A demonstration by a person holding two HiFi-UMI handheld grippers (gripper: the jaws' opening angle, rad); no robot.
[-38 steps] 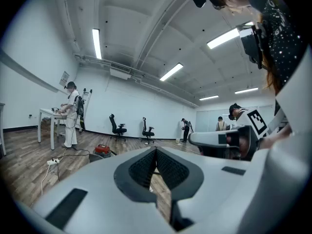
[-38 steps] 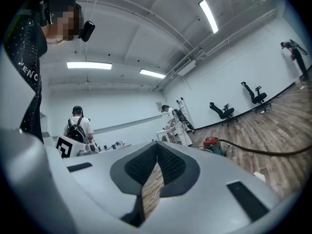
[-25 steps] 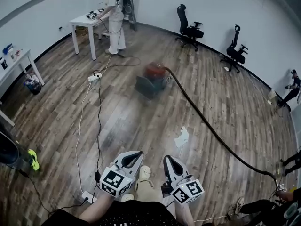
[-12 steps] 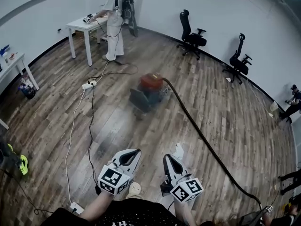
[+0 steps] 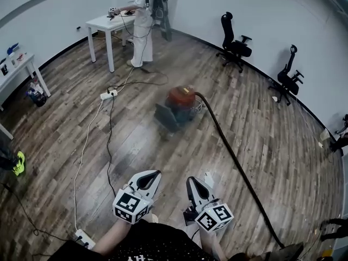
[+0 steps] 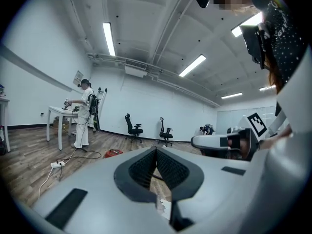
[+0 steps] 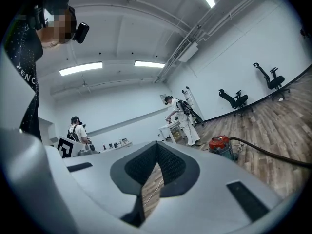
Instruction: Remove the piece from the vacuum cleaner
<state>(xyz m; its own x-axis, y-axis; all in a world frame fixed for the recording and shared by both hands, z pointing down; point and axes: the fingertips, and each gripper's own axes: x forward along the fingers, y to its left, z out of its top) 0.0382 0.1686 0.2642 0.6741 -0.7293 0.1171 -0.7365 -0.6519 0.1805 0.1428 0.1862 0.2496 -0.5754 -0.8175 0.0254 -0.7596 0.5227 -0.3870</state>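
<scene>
Left claw [image 5: 154, 174] and right claw [image 5: 191, 180] were held low near the body, both closed tight with nothing gripped. The red vacuum cleaner [image 5: 179, 99] was seen mid wooden floor [image 5: 261, 118], well ahead of both, black hose [image 5: 237, 165] laid rightward.

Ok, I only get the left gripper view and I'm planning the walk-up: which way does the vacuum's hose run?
Observer: In the head view the hose leaves the right side of the vacuum and trails over the floor to the lower right, passing right of the right tool.
Operator: Is that tool shut?
Observer: Yes; the right gripper view shows its jaws together, nothing between them.
Operator: Any cable underfoot on my left?
Observer: A cable runs from the power strip down to a second strip, left of the left tool.
</scene>
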